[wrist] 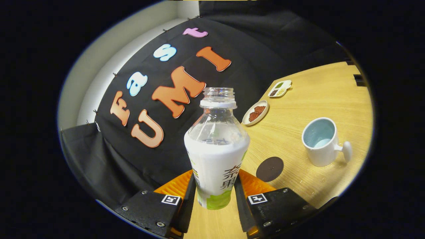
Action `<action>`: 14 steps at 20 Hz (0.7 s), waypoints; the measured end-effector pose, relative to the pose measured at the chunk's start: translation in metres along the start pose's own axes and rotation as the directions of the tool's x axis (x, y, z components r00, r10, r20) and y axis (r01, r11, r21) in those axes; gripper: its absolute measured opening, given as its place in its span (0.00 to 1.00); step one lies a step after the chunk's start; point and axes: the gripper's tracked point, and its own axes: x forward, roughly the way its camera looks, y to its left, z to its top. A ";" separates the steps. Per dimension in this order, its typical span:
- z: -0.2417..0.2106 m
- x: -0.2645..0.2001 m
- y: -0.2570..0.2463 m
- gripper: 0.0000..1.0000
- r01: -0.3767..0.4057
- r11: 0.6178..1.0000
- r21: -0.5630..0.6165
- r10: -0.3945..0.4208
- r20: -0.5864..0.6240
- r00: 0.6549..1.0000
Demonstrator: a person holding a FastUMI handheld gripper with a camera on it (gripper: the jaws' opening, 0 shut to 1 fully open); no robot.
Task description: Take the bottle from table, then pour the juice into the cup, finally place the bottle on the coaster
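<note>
gripper (215, 191) jaws pinching uncapped juice bottle (216, 156) low on its label, bottle upright between them | round dark coaster (269, 169) just beside | white mug (321, 141) further right on counter (318, 93) (handle outward)

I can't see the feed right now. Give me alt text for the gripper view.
The gripper is shut on an uncapped bottle, held between its two fingers above a wooden table. Beyond the fingers lie a dark round coaster and a white cup, with two small snack dishes farther back.
</note>
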 end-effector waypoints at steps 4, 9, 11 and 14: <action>0.011 0.006 0.004 0.59 -0.011 0.994 0.107 0.010 0.010 1.000; 0.018 0.011 0.004 0.59 -0.030 0.968 0.251 0.026 0.021 0.999; 0.019 0.012 0.004 0.59 -0.039 0.953 0.301 0.034 0.023 0.999; 0.016 0.015 -0.001 0.59 -0.027 0.927 0.373 0.024 0.013 1.000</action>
